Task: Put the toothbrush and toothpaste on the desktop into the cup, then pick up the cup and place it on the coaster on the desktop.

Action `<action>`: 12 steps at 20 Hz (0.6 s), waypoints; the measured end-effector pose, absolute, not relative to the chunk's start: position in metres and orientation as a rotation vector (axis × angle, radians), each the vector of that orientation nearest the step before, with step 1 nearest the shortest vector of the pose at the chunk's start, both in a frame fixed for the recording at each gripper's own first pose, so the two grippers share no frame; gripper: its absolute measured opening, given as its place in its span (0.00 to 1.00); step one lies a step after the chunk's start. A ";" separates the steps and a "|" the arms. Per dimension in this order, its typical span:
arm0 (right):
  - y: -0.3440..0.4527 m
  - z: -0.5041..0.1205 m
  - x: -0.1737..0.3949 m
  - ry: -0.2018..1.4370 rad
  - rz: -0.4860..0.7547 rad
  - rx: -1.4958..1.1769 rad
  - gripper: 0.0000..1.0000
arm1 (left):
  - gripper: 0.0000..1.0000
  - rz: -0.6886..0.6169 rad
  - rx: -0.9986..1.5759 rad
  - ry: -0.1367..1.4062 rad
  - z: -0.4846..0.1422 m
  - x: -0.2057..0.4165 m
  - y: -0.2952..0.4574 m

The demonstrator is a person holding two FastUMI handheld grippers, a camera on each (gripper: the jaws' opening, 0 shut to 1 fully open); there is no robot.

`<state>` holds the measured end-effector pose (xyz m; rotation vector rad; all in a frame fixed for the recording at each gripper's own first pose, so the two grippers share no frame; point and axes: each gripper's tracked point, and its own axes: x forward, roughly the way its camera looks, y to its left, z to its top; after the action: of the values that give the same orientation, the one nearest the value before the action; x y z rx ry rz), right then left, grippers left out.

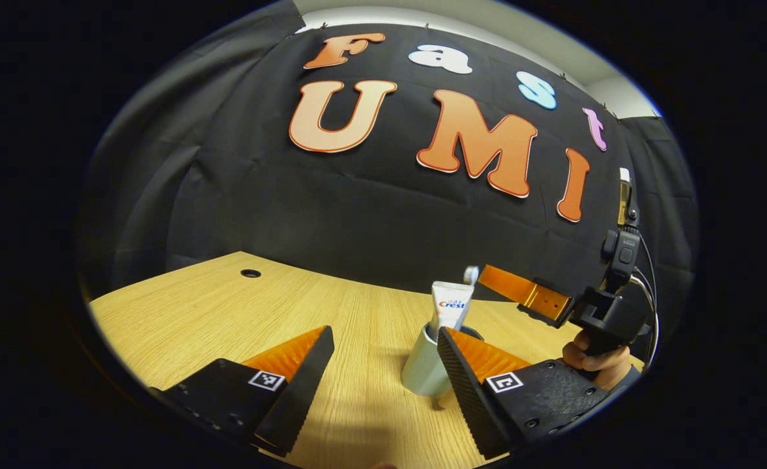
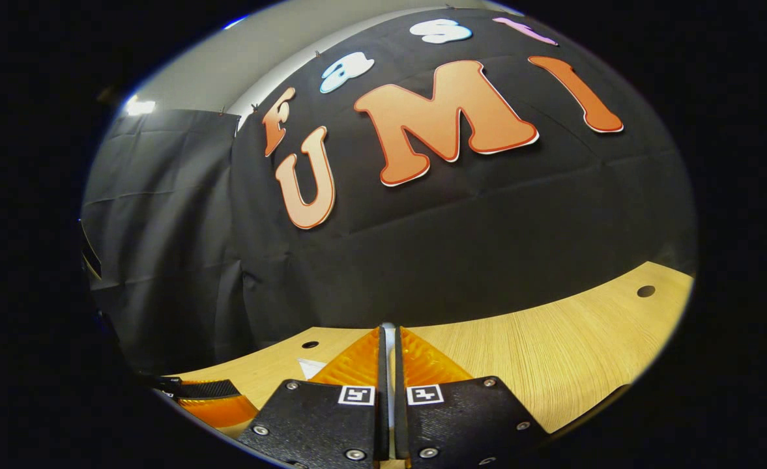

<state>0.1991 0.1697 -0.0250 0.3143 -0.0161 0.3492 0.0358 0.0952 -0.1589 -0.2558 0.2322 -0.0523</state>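
In the left gripper view we find the left hand-held gripper (image 1: pixel 383 365) nearest, its fingers standing well apart and gripping nothing, low over the table (image 1: pixel 194 319). Just beyond its far finger stands the cup (image 1: pixel 422 371), upright on the table, with the toothpaste (image 1: pixel 451 306) standing in it, tail end up.

Farther off, the right hand-held gripper (image 1: pixel 487 275), held by a hand (image 1: pixel 592 361), reaches over the cup. At its tip we note a small pale object, in our judgement the toothbrush (image 1: pixel 470 273). In the right gripper view the fingers of that gripper (image 2: pixel 388 339) are drawn together on a thin pale strip, which we take for the same toothbrush (image 2: pixel 388 335).

We judge the toothpaste step complete and the toothbrush step in hand: the brush is over the cup but not released. We cannot locate the coaster with certainty, so moving the cup remains outstanding.
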 end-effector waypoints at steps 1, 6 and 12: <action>0.170 -0.028 0.198 -0.005 0.354 0.315 0.04 | 0.96 -0.052 -0.255 0.233 -0.158 0.034 0.094; 0.159 -0.014 0.178 -0.014 0.377 0.279 0.09 | 0.96 -0.063 -0.220 0.250 -0.148 0.032 0.082; 0.129 0.008 0.150 -0.053 0.353 0.177 0.39 | 0.96 -0.091 -0.159 0.292 -0.125 0.044 0.054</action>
<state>0.1505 0.1294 0.0084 0.1770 -0.0526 0.3530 0.0440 0.0541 -0.1255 -0.1590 0.2918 -0.0914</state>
